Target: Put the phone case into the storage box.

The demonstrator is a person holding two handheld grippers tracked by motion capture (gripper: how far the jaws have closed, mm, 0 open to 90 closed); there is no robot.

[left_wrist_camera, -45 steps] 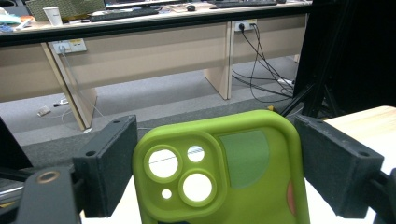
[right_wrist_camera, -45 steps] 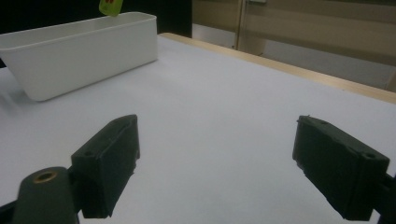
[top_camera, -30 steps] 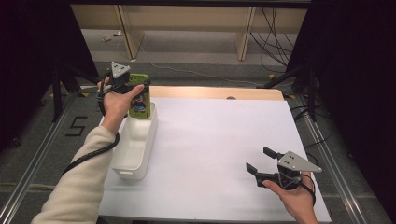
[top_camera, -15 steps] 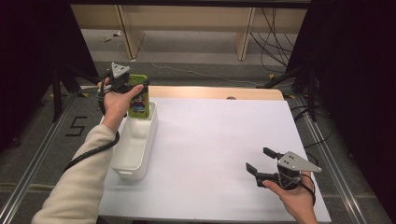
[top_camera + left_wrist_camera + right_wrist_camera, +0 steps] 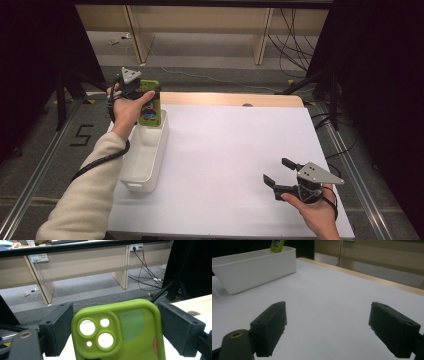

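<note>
Left claw: jaws clamped on the sides of a green phone case, held upright over the far end of a white bin. Right claw: jaws wide, nothing between them, low over the white tabletop, well apart from the bin.

We are looking down on the tabletop. A bin is lying along its left edge, and a phone case is standing upright over the bin's far end, between the jaws of the left tongs. The right tongs are sitting near the tabletop's near right corner, well apart from the bin, with bare tabletop lying between them. Behind the tabletop, cables are trailing across the floor at the far right.
</note>
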